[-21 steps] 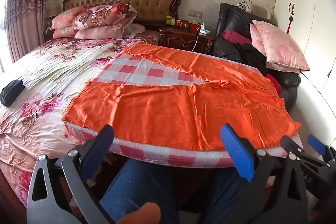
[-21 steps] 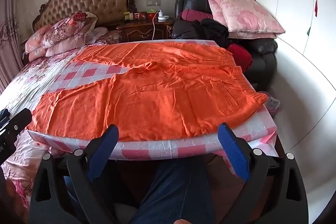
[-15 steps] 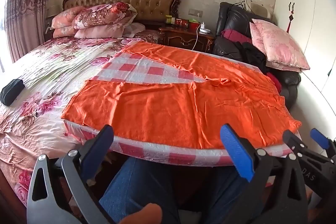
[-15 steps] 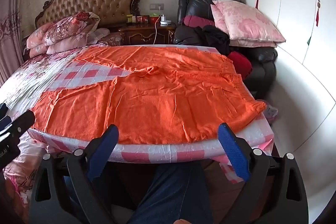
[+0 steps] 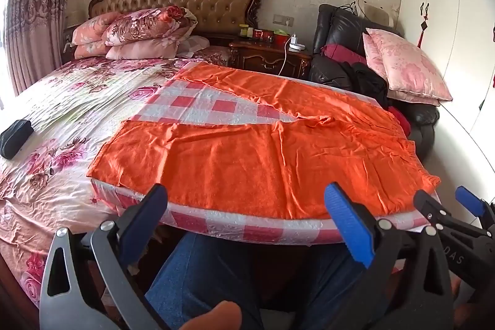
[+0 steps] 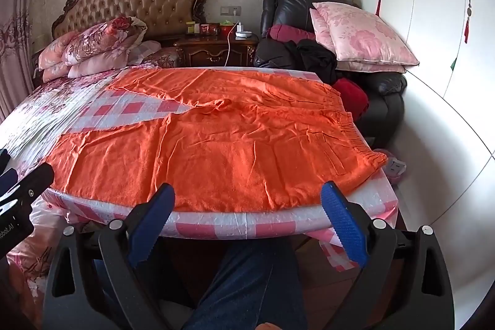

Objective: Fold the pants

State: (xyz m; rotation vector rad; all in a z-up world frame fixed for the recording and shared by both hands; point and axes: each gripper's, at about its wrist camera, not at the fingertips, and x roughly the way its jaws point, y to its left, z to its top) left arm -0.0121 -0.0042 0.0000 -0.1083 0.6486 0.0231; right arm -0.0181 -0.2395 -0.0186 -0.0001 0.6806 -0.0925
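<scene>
Orange pants (image 5: 263, 156) lie spread flat on a red-and-white checked board (image 5: 201, 109) on the bed, legs pointing left in a V, waistband at the right. They also show in the right wrist view (image 6: 222, 144). My left gripper (image 5: 247, 206) is open and empty, just short of the near edge of the pants. My right gripper (image 6: 247, 206) is open and empty, also at the near edge, and shows at the right of the left wrist view (image 5: 445, 203).
Floral bedspread (image 5: 62, 119) with a black object (image 5: 14, 133) on the left. Stacked pillows (image 5: 136, 31) and headboard at the back, a nightstand (image 5: 269, 57), a black armchair with pink cushions (image 5: 402, 64) on the right. The person's jeans-clad legs (image 5: 210, 277) are below the board.
Both grippers have moved slightly closer to the near edge of the board. The pants have not moved.
</scene>
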